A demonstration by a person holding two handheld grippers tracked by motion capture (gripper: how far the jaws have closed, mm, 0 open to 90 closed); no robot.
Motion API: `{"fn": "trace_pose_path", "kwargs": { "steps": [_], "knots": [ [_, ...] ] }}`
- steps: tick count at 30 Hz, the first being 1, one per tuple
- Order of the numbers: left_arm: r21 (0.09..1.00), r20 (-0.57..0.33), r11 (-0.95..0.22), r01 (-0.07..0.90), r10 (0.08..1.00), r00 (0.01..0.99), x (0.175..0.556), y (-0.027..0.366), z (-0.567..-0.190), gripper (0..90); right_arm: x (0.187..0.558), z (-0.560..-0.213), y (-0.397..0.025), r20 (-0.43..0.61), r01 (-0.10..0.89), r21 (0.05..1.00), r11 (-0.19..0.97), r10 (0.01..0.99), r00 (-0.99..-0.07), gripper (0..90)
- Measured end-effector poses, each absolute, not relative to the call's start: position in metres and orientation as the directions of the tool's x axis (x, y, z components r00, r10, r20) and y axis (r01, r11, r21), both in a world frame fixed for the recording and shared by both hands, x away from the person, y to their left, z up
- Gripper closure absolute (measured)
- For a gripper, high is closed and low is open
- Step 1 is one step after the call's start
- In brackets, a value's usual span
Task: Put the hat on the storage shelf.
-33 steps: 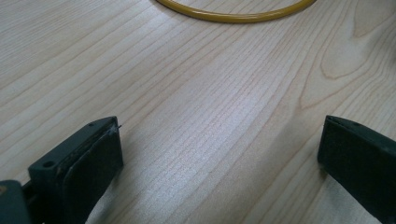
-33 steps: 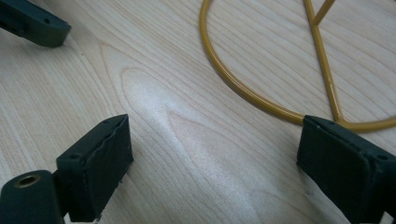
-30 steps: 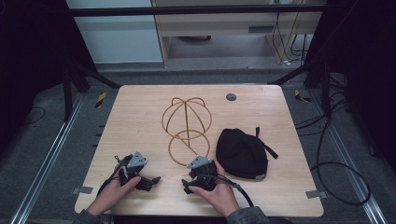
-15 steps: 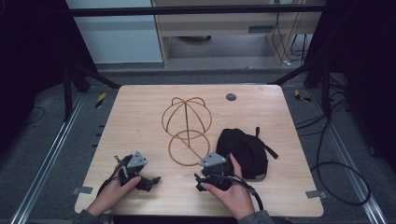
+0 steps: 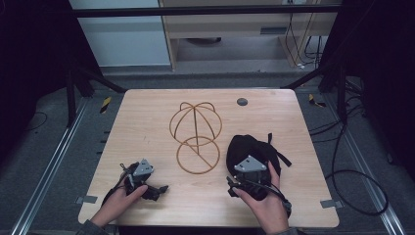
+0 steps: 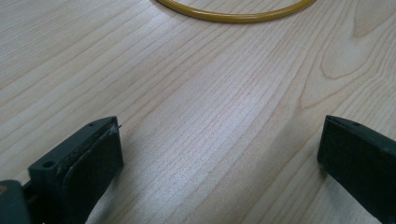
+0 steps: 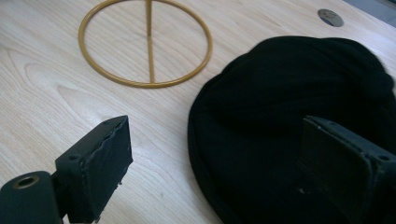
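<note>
Beyond pale wooden table (image 5: 147, 122), grey carpet (image 5: 49, 142) and dim cabinets (image 5: 235, 24)

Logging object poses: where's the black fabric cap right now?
High view: black fabric cap lies right of the gold wire stand, under the open right gripper.

Black cap (image 7: 299, 107); golden wire stand (image 5: 195, 132); pale wood-grain table (image 5: 147, 127)

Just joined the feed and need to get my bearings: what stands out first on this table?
A golden wire hat stand sits mid-table, its round base ring toward the person. Right of it lies a black cap, with the open right gripper at its near edge, one jaw over the fabric. The left gripper rests open on bare wood near the front left.
</note>
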State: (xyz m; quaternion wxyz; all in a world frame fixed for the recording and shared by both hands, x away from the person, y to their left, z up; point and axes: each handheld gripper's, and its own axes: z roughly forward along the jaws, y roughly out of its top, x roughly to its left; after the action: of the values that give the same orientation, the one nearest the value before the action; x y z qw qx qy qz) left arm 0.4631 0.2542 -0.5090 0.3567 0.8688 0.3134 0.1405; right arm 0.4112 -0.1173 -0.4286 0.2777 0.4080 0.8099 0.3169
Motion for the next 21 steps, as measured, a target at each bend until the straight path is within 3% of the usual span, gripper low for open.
{"fn": "trace_pose_path", "kwargs": {
  "steps": [15, 21],
  "knots": [
    [0.708, 0.021, -0.549, 0.444, 0.645, 0.764, 0.463, 0.254, -0.509, 0.0, 0.429, -0.410, -0.143, -0.152, 0.512, 0.747, 0.423, 0.859, -0.488, 9.9],
    [0.707, 0.025, -0.550, 0.445, 0.649, 0.761, 0.463, 0.254, -0.509, 0.0, 0.441, -0.393, -0.153, -0.199, 0.525, 0.710, 0.470, 0.849, -0.490, 8.4]
  ]
}}
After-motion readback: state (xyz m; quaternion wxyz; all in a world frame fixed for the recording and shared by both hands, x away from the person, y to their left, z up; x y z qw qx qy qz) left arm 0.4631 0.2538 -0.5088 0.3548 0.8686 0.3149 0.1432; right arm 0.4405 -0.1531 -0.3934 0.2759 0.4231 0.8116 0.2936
